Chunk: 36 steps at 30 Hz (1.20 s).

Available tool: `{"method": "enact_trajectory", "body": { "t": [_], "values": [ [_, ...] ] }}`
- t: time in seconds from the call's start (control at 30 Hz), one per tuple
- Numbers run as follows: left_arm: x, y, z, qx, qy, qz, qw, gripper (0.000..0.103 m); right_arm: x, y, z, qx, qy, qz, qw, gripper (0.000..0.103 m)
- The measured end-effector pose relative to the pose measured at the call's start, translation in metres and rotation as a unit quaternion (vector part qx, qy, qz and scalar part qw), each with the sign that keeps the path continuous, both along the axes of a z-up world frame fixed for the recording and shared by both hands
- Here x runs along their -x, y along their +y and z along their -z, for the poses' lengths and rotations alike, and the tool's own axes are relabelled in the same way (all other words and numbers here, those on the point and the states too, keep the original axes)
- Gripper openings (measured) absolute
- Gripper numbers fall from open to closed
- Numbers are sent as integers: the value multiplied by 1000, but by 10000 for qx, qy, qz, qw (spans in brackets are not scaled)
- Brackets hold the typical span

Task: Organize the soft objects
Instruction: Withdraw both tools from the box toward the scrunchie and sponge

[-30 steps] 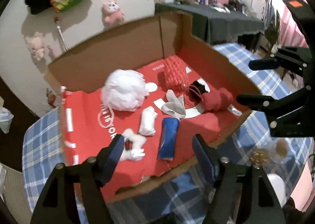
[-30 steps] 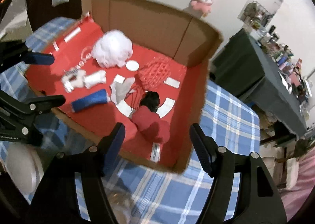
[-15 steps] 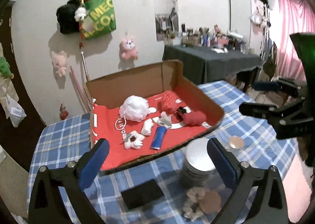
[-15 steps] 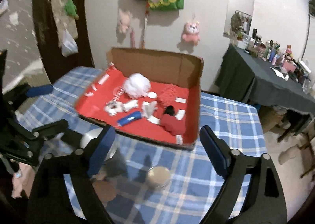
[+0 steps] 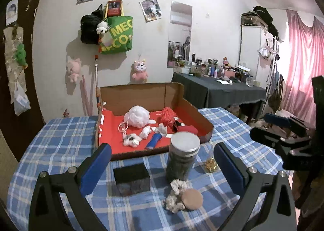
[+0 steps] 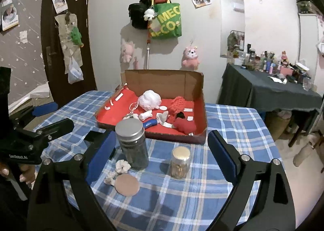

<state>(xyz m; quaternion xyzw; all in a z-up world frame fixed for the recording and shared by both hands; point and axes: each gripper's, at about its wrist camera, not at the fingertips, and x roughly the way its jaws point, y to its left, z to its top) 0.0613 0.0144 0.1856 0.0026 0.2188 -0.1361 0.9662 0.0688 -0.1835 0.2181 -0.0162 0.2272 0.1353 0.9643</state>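
The left gripper [image 5: 162,162] hangs with jaws wide apart and nothing between them above the checked surface [image 5: 60,145]. Ahead stand a dark jar [image 5: 182,156], a black block [image 5: 131,177] and the red-lined cardboard box [image 5: 194,113] of soft things.

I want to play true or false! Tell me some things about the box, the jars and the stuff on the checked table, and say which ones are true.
1. The white fluffy ball lies inside the cardboard box. True.
2. The tall jar with the grey lid stands inside the box. False: it stands on the tablecloth, in front of the box.
3. The left gripper is squeezing the black block. False: its jaws are wide apart and hold nothing.
4. The round tan puff lies on the tablecloth near the tall jar. True.
5. The small jar has a gold lid. True.
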Motion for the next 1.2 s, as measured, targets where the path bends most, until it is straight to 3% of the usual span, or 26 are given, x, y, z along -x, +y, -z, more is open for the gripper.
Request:
{"method": "enact_trajectory", "body": {
  "t": [0.2, 0.67, 1.2],
  "values": [
    [14, 5, 25, 104, 104, -184, 9997, 103, 13, 9, 31, 9, 1, -10, 10000, 93],
    [5, 17, 91, 93, 767, -389, 9962, 103, 0, 19, 107, -120, 782, -242, 9966, 93],
    [-21, 16, 119, -34, 1238, -36, 9923, 103, -32, 37, 148, -325, 1615, -1116, 9800, 93]
  ]
}}
